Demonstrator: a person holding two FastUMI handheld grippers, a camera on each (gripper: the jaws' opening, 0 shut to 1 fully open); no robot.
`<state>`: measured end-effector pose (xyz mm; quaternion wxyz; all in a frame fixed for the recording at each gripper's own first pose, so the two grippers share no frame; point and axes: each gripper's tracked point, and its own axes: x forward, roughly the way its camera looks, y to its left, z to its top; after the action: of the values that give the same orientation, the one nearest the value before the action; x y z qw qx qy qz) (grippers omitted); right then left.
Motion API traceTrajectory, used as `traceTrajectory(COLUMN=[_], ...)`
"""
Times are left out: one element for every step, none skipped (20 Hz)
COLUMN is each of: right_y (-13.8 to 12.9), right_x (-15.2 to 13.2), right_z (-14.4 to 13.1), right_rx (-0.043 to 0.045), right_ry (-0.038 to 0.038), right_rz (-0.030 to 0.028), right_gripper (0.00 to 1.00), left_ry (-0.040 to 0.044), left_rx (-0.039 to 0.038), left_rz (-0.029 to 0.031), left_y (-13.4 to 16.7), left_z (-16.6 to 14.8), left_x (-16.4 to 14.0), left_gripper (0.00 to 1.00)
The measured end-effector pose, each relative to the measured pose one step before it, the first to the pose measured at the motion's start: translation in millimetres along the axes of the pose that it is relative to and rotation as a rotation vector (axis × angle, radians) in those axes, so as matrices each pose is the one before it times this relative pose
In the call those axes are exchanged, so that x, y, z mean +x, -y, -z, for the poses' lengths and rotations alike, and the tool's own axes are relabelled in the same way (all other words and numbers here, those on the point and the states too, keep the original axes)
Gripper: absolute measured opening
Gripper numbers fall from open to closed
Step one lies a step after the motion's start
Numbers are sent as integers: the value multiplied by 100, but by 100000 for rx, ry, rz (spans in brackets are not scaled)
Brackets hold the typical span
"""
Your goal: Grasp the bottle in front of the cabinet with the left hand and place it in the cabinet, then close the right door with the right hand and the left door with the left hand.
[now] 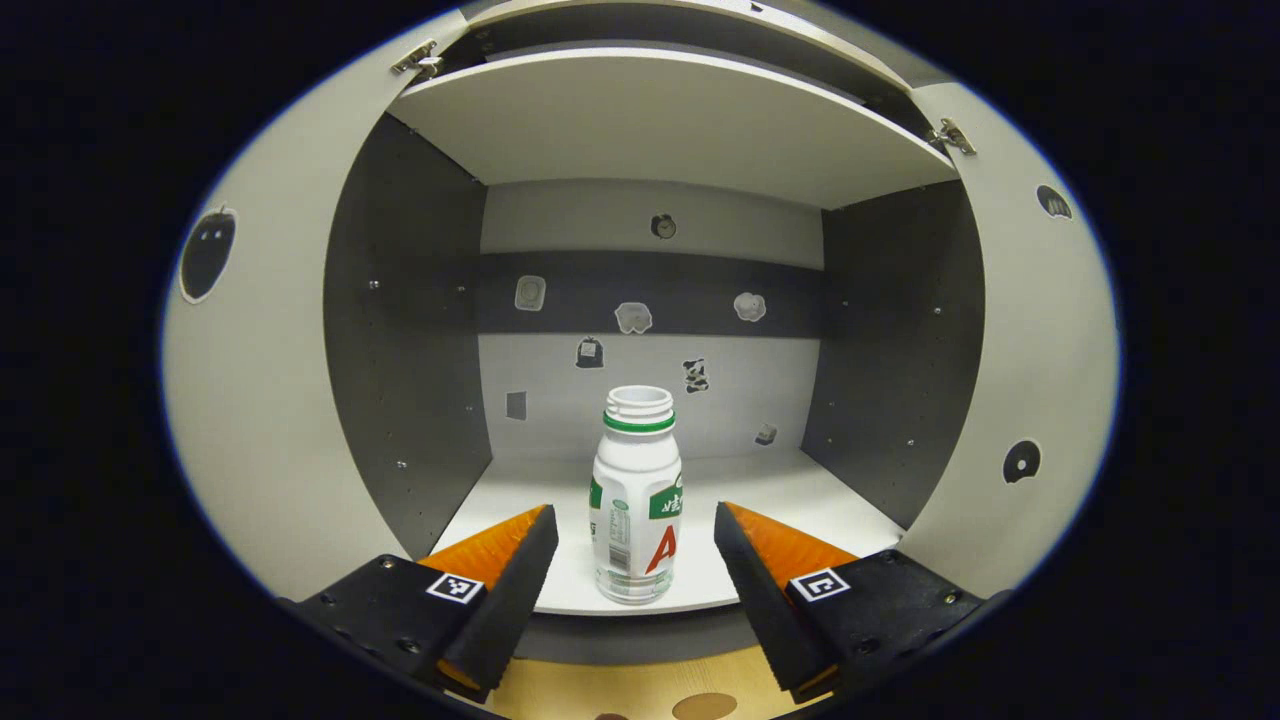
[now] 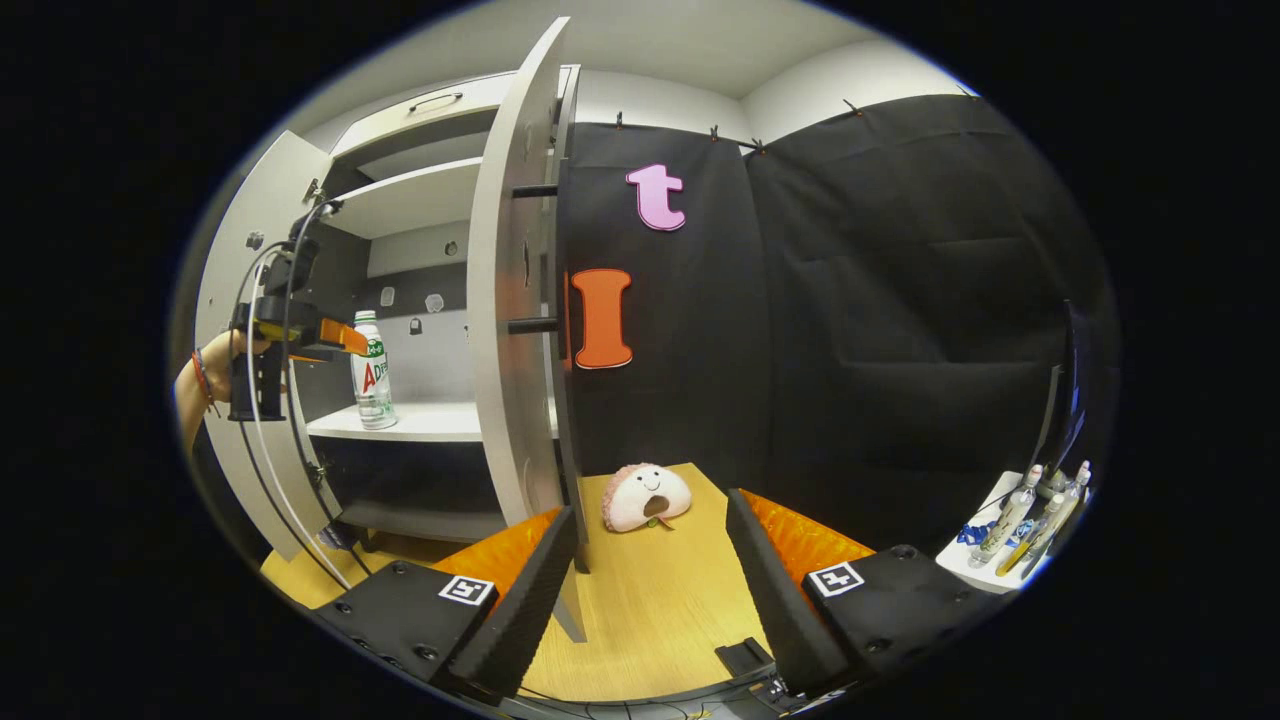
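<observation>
Bottle (image 1: 637, 495), white with green neck ring and no cap, stands upright between left gripper's (image 1: 636, 570) parted fingers; right gripper's (image 2: 650, 570) fingers also apart.

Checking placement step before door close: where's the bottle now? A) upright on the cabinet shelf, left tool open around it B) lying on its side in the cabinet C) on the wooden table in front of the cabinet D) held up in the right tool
A: the bottle stands upright on the cabinet shelf, and the left tool is open, its fingers apart from the bottle on either side.
</observation>
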<state>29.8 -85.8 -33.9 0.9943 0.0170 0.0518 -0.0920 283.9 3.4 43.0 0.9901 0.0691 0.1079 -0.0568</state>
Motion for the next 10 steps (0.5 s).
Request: traceTrajectory(right_y=[214, 341, 268, 280, 274, 162, 123, 106, 251, 141], right_x=[253, -42, 60, -24, 251, 137, 194, 211, 290, 328], right_z=[-48, -166, -263, -263, -167, -108, -280, -187, -195, -146], right_rx=[-382, -176, -122, -203, -256, -342, -324, -187, -201, -457], right_ry=[36, 233, 337, 339, 435, 532, 453, 402, 383, 189], right_rz=[-9, -60, -167, -30, -5, -85, -322, -509, -636, -238], right_gripper=[98, 98, 98, 98, 98, 98, 98, 98, 98, 98], left_ry=[1148, 1142, 1090, 1111, 1356, 1137, 965, 1075, 1143, 1443], left_rx=[-78, -396, -581, -560, -623, -711, -1134, -1279, -778, 146], left_rz=[-163, 8, -83, -372, -669, -706, -473, 106, 304, -420], left_y=[-83, -45, -7, -89, -129, -155, -146, 81, -100, -259], left_z=[-283, -284, -338, -354, -326, -275, -305, -268, -182, -61], left_x=[-875, -989, -1013, -1009, -989, -1036, -941, -930, -809, -946], left_gripper=[96, 96, 96, 96, 96, 96, 96, 96, 96, 96])
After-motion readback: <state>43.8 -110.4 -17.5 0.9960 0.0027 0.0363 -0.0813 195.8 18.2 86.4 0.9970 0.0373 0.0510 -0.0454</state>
